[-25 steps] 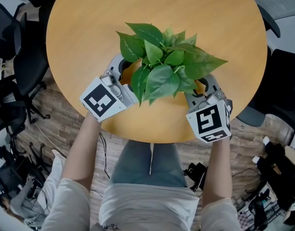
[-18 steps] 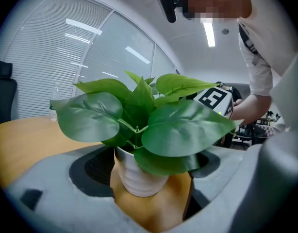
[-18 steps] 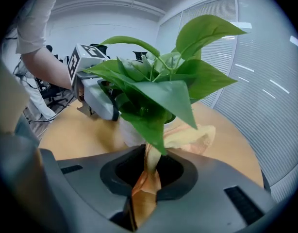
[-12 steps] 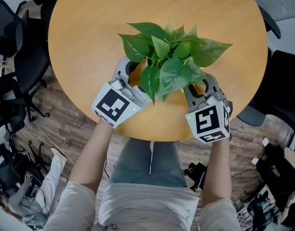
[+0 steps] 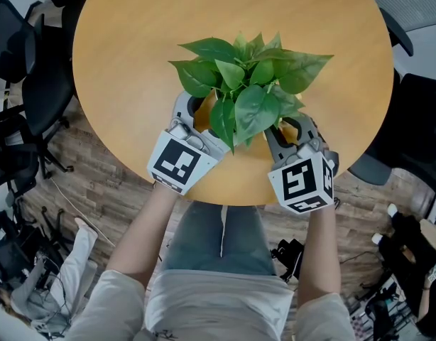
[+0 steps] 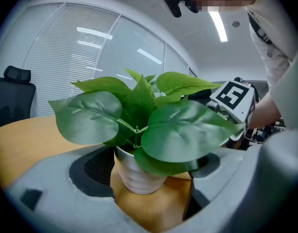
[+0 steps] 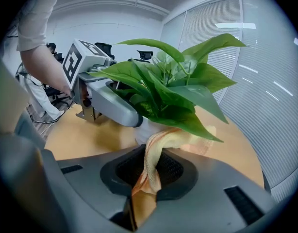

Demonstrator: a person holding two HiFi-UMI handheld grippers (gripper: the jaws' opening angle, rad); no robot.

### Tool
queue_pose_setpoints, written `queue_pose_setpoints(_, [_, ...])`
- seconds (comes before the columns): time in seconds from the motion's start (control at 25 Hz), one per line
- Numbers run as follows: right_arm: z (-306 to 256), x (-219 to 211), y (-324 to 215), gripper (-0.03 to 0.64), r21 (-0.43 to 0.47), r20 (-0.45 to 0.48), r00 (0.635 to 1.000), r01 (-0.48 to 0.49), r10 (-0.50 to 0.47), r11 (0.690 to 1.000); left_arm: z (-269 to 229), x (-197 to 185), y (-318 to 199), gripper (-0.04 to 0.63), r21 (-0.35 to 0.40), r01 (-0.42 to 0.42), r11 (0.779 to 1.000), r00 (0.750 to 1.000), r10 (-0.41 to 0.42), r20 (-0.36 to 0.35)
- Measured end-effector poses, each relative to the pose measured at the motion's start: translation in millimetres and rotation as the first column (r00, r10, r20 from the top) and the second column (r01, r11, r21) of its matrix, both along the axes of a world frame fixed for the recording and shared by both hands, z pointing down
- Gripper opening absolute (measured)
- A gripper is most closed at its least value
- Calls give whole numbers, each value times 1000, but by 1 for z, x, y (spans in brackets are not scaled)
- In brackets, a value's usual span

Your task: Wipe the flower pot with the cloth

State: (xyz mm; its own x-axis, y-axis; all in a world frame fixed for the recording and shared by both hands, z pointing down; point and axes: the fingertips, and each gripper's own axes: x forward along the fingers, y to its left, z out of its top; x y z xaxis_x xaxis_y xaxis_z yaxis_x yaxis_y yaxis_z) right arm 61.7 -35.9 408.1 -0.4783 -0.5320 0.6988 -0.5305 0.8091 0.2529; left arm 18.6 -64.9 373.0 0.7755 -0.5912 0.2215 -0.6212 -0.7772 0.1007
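Note:
A leafy green plant (image 5: 246, 84) stands near the front of the round wooden table (image 5: 133, 48); in the head view its leaves hide the pot. The left gripper view shows the white ribbed pot (image 6: 137, 176) standing between the jaws of my left gripper (image 6: 151, 168), close to the left jaw, with a gap on the right. That gripper (image 5: 200, 112) is open around the pot's left side. My right gripper (image 7: 148, 181) is shut on an orange and cream cloth (image 7: 151, 166), which reaches up against the pot under the leaves. In the head view it (image 5: 285, 130) is at the plant's right.
The table's front edge lies just below both marker cubes (image 5: 181, 162). Black office chairs stand at the left (image 5: 19, 69) and right (image 5: 417, 119) of the table. Cables and gear lie on the wooden floor (image 5: 97, 190) below.
My left gripper has swung right along the table's front edge, and the plant's leaves have turned counterclockwise. The right gripper has edged slightly left with the cloth.

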Motion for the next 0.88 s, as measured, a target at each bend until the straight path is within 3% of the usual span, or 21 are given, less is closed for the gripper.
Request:
queue_pose_setpoints(0.6, [1, -21, 22, 53, 0, 2, 996, 84, -84, 996, 1, -2, -1, 445, -9, 43, 999, 999, -42, 4])
queue_pose_setpoints(0.88, [1, -18, 23, 52, -24, 48, 997, 69, -68, 997, 2, -2, -1, 446, -11, 31, 999, 999, -31, 7])
